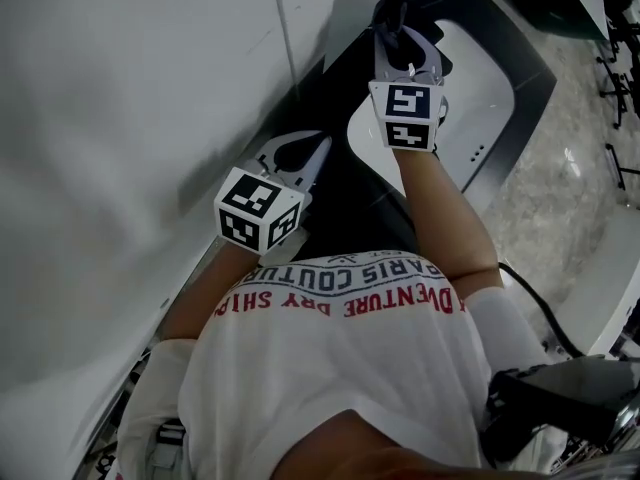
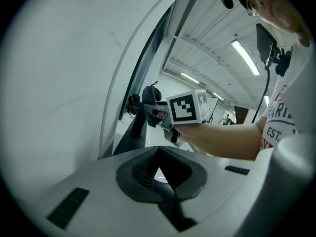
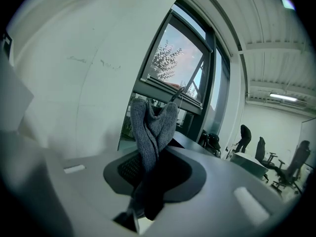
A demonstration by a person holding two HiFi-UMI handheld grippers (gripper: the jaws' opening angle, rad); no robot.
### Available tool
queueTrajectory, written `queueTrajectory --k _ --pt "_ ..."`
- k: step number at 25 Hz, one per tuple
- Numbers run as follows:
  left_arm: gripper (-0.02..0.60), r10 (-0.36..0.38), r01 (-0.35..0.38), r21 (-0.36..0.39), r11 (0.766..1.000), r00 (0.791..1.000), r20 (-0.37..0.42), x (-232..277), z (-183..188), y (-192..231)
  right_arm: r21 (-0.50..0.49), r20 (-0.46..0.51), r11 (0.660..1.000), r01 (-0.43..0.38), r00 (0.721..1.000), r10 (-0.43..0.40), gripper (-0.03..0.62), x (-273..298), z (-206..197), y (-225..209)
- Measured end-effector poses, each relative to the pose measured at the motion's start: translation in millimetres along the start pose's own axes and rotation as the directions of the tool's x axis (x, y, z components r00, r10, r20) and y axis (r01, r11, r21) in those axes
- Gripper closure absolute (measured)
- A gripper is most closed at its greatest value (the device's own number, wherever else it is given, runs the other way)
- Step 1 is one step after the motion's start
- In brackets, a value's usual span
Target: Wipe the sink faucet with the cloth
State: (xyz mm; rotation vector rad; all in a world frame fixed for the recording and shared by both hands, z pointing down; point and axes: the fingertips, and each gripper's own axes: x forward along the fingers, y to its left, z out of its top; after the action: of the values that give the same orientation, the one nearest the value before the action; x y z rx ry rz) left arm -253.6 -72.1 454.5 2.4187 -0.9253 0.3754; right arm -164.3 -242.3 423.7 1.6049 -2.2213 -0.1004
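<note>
Nearest was the person's white T-shirt [image 1: 340, 368] with red lettering, and both bare forearms reached forward from it. Stretched out long over the black countertop [image 1: 350, 203], the right arm carried the right gripper [image 1: 400, 40] [image 3: 150, 168] to the rim of the white sink [image 1: 485, 63]. Its jaws were clamped on a grey knitted cloth [image 3: 153, 125], close by the dark faucet [image 2: 137, 127]. Whether the two touched I couldn't tell. Bent and drawn in beside the white wall [image 1: 130, 88], the left arm had the left gripper [image 1: 298, 156] [image 2: 158, 171] pinched together on nothing.
</note>
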Motion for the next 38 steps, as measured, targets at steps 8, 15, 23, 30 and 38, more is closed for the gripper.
queueTrajectory --k 8,15,23,30,38 --pt "0.58 0.011 -0.011 -0.02 1.0 1.0 -0.024 2 -14 7 -0.036 -0.085 0.999 -0.029 0.996 0.026 0.526 15 -48 16" --pt "0.58 0.024 -0.027 -0.045 0.999 0.999 -0.049 4 -31 12 -0.014 -0.191 0.999 -0.051 0.98 0.048 0.526 26 -100 26" --pt "0.58 0.037 -0.04 -0.044 0.998 0.997 -0.062 2 -34 17 -0.045 -0.225 0.997 -0.058 0.973 0.047 0.526 31 -120 28" --pt "0.58 0.046 -0.048 -0.05 0.998 0.998 -0.049 -4 -31 17 0.035 -0.156 0.997 -0.074 0.985 0.079 0.526 12 -99 31" --pt "0.58 0.032 -0.033 -0.035 0.999 0.999 -0.027 -4 -17 9 0.124 0.068 0.991 -0.052 0.997 0.044 0.526 -13 -7 19"
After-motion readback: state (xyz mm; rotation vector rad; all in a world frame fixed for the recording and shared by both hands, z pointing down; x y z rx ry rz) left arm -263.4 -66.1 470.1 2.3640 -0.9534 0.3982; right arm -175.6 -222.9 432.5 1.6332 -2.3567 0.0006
